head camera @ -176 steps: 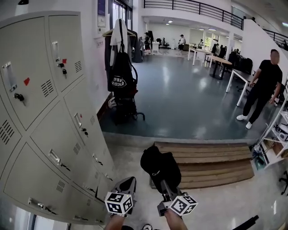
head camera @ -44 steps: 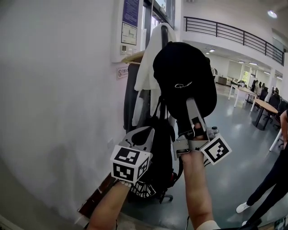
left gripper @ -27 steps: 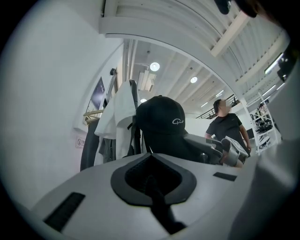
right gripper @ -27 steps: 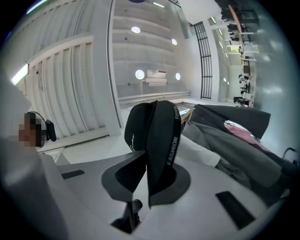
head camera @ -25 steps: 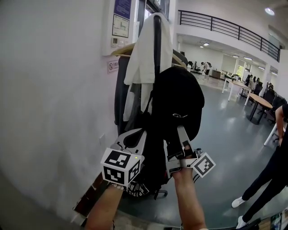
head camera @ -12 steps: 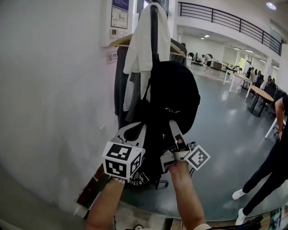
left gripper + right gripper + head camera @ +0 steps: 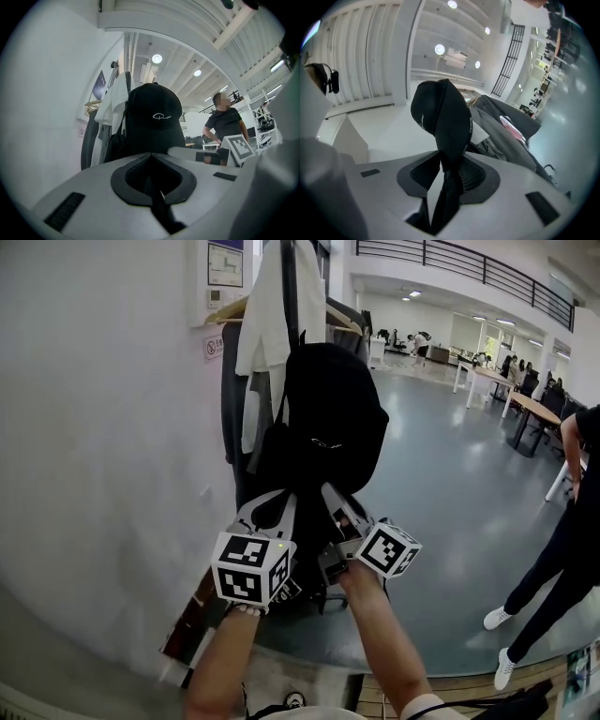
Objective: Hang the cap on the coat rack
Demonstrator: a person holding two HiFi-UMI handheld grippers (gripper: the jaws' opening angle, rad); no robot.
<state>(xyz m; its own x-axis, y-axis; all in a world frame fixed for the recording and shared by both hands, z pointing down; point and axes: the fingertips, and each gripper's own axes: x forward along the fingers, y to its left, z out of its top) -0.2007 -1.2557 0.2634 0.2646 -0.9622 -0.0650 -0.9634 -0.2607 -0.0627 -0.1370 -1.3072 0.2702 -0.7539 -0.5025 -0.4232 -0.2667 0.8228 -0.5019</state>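
A black cap [image 7: 330,413] with a small white logo hangs high on the coat rack [image 7: 289,282], over the clothes there. My right gripper [image 7: 325,491] sits just below it. Its jaws are opening, and the cap's lower edge [image 7: 446,187] still lies loosely between them, with a gap showing beside it in the right gripper view. The cap's crown [image 7: 440,117] rises straight ahead of that gripper [image 7: 445,159]. My left gripper [image 7: 274,501] is shut and holds nothing, a little left of and below the cap [image 7: 154,122]. Its jaws [image 7: 151,157] meet in a thin line.
A white garment [image 7: 260,315], dark jackets and a black bag [image 7: 272,460] also hang on the rack. A white wall [image 7: 94,427] stands close on the left. A person in black [image 7: 572,493] stands at the right on the grey floor. Desks [image 7: 525,409] are far behind.
The cap went from being lifted at the rack to hanging on it. My right gripper has sunk lower under the cap and its jaws have parted. The left gripper barely moved.
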